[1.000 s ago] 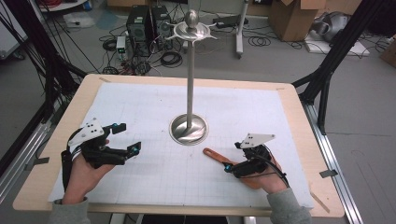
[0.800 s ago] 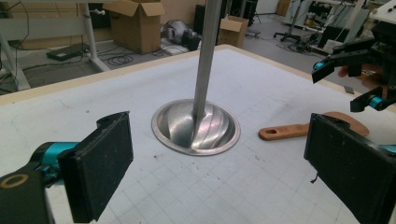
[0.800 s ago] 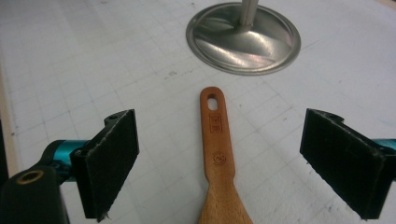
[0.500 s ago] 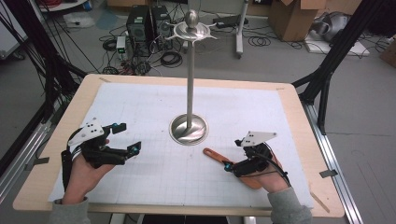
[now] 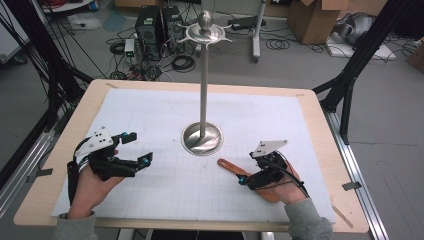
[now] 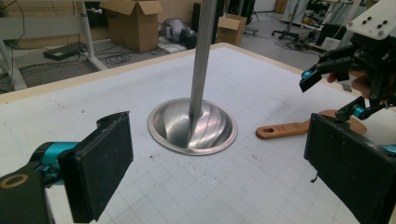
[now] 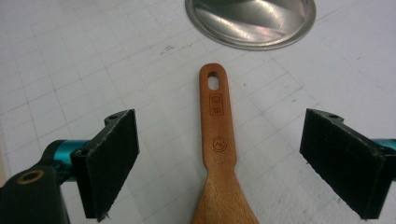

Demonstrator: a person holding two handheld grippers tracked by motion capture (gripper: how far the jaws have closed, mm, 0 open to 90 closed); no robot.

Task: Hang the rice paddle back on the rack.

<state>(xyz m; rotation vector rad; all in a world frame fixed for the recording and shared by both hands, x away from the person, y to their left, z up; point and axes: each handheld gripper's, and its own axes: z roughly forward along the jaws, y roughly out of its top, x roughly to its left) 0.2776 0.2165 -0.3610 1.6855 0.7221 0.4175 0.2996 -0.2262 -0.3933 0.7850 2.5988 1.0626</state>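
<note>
Right gripper (image 5: 250, 176) sits low over the near right part of the tabletop (image 5: 310, 120), held in the person's right hand (image 5: 285, 187). Its fingers (image 7: 112, 158) are spread wide, one on each side of the wooden spatula (image 7: 217, 154), not touching it. Spatula lies flat on the white grid sheet (image 5: 150, 115); its blade end is toward the right gripper, and the handle, with a hanging slot at its tip, points toward the metal stand. In the right gripper view the handle runs up the middle of the gap between the fingers, clear space both sides. Left gripper (image 5: 135, 150) is at the near left of the tabletop, in the left hand (image 5: 92, 185), well apart from the spatula; its fingers (image 6: 100, 168) are also spread, holding nothing, aimed across the sheet toward the stand's base. Farther out, near the middle of the tabletop: metal stand (image 5: 202, 90), a round domed base with an upright pole and a hooked top with a ball finial. Spatula handle tip is near the base's rim, not touching. Beyond the tabletop: floor with cables, computer boxes (image 5: 160, 25) and cardboard boxes (image 5: 312, 17).
</note>
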